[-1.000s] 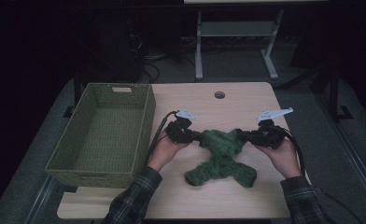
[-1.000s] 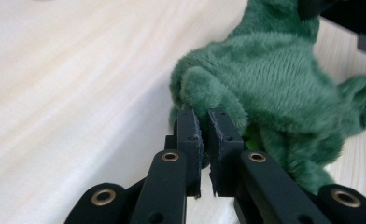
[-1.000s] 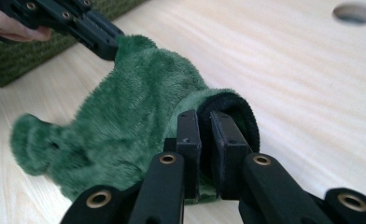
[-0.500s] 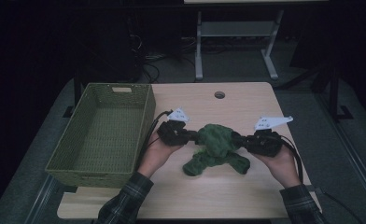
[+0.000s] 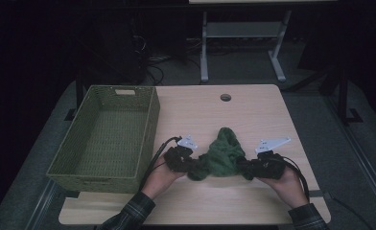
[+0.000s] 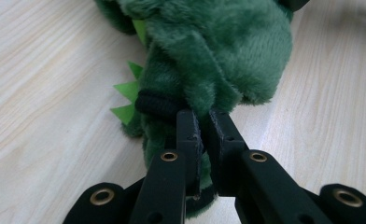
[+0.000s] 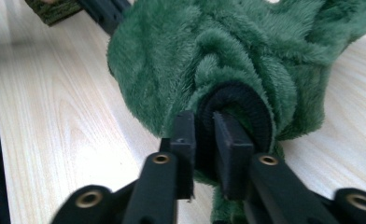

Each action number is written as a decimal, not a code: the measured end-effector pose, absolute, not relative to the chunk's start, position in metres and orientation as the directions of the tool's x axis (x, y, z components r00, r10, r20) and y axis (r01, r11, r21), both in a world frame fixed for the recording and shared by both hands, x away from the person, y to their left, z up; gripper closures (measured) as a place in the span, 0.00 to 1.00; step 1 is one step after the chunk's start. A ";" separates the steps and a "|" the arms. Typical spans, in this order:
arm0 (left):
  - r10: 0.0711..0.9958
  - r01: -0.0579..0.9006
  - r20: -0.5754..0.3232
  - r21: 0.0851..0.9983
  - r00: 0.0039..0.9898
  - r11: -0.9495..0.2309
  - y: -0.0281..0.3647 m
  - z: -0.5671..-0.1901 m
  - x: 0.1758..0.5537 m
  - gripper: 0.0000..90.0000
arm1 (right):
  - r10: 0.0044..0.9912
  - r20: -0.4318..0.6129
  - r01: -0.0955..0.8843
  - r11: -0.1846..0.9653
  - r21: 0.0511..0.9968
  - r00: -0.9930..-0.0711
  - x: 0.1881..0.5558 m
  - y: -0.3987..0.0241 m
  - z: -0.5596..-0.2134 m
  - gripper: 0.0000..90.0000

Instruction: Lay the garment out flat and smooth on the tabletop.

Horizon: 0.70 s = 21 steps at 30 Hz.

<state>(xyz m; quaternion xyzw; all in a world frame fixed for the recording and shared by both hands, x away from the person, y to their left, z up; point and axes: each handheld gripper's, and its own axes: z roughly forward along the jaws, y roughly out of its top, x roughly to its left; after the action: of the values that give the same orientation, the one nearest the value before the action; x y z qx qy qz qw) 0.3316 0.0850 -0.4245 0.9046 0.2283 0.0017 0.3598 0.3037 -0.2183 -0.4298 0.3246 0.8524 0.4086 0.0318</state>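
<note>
a green plush garment (image 5: 220, 155), fuzzy with a black ribbed cuff (image 7: 239, 105) and bright green felt spikes (image 6: 126, 93), lies bunched on the wooden table (image 5: 253, 115), just to the right of the green woven basket (image 5: 104, 136) and near the table's front edge. it looks light, soft and floppy, so it will likely sag and stretch rather than hold a shape; the firmer cuffs are the better places to take hold. your left gripper (image 6: 202, 123), between the basket and the garment, has its jaws nearly together, pinching a fold of plush beside a cuff. your right gripper (image 7: 204, 126), on the garment's far side from the basket, has just been easing open (cuff fabric is between its jaws, the pads touching it loosely at most).
</note>
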 end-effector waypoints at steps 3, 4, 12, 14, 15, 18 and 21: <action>0.412 0.406 -0.154 0.650 0.898 -0.642 0.083 -0.423 0.333 0.93 | 0.587 0.200 0.514 0.434 0.740 -0.784 0.307 -0.222 -0.418 0.73; 0.416 0.410 -0.158 0.656 0.895 -0.633 0.082 -0.423 0.333 0.93 | 0.591 0.199 0.510 0.422 0.750 -0.782 0.308 -0.223 -0.413 0.72; 0.411 0.405 -0.156 0.655 0.898 -0.638 0.082 -0.424 0.335 0.93 | 0.625 0.172 0.487 0.377 0.788 -0.762 0.349 -0.224 -0.382 0.68; 0.408 0.403 -0.155 0.653 0.900 -0.641 0.082 -0.424 0.336 0.93 | 0.638 0.173 0.501 0.378 0.778 -0.751 0.363 -0.220 -0.381 0.68; 0.407 0.399 -0.150 0.655 0.901 -0.642 0.082 -0.423 0.336 0.93 | 0.643 0.167 0.503 0.383 0.775 -0.748 0.372 -0.219 -0.382 0.68; 0.410 0.406 -0.160 0.659 0.898 -0.634 0.082 -0.423 0.336 0.93 | 0.651 0.174 0.519 0.385 0.764 -0.739 0.397 -0.212 -0.389 0.67; 0.409 0.404 -0.156 0.658 0.899 -0.636 0.083 -0.422 0.337 0.93 | 0.657 0.190 0.547 0.393 0.740 -0.730 0.421 -0.204 -0.398 0.66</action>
<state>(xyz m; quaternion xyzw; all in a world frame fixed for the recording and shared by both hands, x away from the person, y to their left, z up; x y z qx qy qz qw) 0.3373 0.0830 -0.4220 0.9044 0.2246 0.0036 0.3628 0.4207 -0.2037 -0.3982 0.3617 0.8319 0.4157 0.0662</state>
